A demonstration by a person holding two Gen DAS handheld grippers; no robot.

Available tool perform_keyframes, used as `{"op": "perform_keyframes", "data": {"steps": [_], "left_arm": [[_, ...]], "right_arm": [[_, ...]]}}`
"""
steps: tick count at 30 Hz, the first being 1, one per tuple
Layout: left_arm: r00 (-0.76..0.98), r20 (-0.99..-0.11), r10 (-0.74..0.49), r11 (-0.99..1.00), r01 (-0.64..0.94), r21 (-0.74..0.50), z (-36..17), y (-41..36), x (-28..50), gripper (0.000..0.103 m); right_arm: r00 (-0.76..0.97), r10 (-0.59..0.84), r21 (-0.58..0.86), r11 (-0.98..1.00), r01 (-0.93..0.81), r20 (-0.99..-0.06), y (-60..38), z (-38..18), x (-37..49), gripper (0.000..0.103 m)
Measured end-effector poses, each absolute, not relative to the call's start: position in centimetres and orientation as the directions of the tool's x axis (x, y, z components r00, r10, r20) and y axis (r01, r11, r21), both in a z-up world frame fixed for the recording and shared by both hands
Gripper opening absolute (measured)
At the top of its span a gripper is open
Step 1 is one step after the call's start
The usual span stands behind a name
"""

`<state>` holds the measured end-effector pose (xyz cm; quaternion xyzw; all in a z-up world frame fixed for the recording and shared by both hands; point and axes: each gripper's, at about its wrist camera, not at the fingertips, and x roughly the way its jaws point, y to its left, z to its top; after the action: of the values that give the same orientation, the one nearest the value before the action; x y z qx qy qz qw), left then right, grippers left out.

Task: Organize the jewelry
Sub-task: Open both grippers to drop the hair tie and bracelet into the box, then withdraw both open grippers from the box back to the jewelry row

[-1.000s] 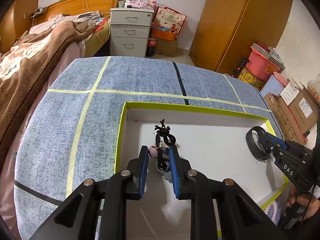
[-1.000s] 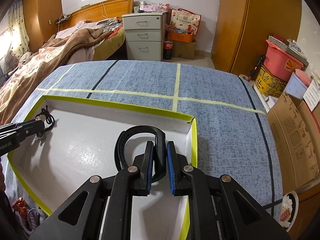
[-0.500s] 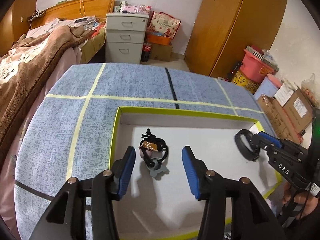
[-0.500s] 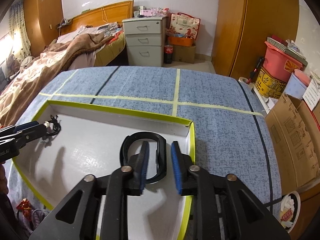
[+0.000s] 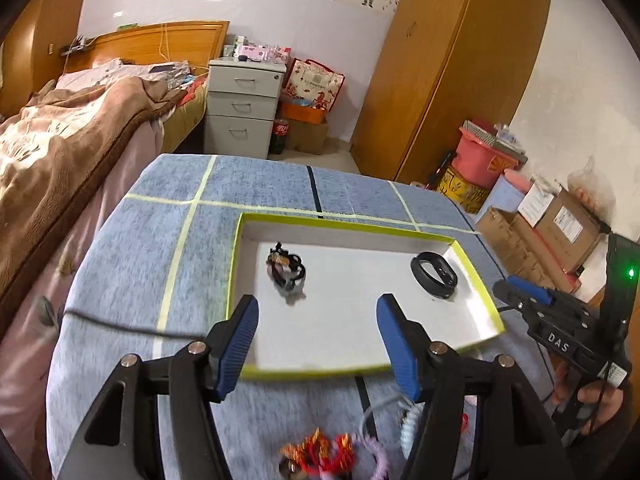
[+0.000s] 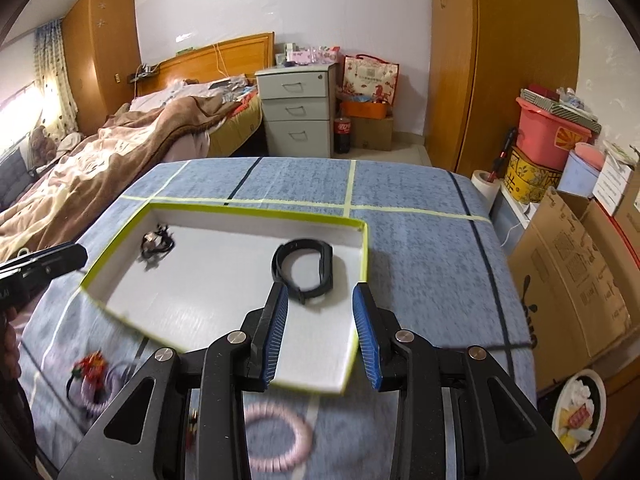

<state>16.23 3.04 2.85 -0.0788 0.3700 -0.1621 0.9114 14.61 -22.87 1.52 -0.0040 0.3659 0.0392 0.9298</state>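
While both claws are hanging above its near edge, the tray (image 5: 478,282) with the yellow-green rim is lying on the blue tabletop (image 5: 132,264), and everything else is placed here against that tray. Beyond the tray, a bed (image 6: 132,140) with a brown blanket is standing at the far left and a grey drawer unit (image 6: 296,112) is standing behind the tabletop.

The left claw (image 5: 316,344) is standing wide open with nothing between its blue pads, its jaws having just been opening. The right claw (image 6: 320,332) is also standing open and empty, its jaws having just been opening too.

Inside the tray, a black wristband (image 6: 302,268) is lying near the right wall, clear of the right claw's pads. A dark charm bracelet (image 5: 286,270) is lying near the tray's left wall, well apart from the wristband.

Outside the tray, just off its near edge, a pink beaded bracelet (image 6: 280,436) is lying on the tabletop, and a red tasselled piece (image 6: 90,366) with a lilac ring is sitting off the near left corner.
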Motion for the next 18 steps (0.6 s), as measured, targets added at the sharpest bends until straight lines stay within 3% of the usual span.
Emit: {"op": "perform_keyframes", "data": {"steps": [12, 14, 18], "left_arm": [[0.704, -0.621, -0.344, 0.939, 0.254, -0.231, 2.2, 4.2, 10.5, 0.067], [0.706, -0.628, -0.329, 0.944, 0.249, -0.215, 1.8, 4.4, 9.5, 0.068], [0.690, -0.639, -0.341, 0.940, 0.234, -0.249, 1.1, 5.3, 8.4, 0.070]], "right_arm": [[0.670, 0.087, 0.020, 0.994, -0.106, -0.737, -23.2, -1.6, 9.9, 0.036], [0.670, 0.089, 0.023, 0.994, -0.107, -0.737, -23.2, -1.8, 9.5, 0.050], [0.659, 0.111, 0.048, 0.992, -0.113, -0.744, -23.5, -2.1, 9.3, 0.053]]}}
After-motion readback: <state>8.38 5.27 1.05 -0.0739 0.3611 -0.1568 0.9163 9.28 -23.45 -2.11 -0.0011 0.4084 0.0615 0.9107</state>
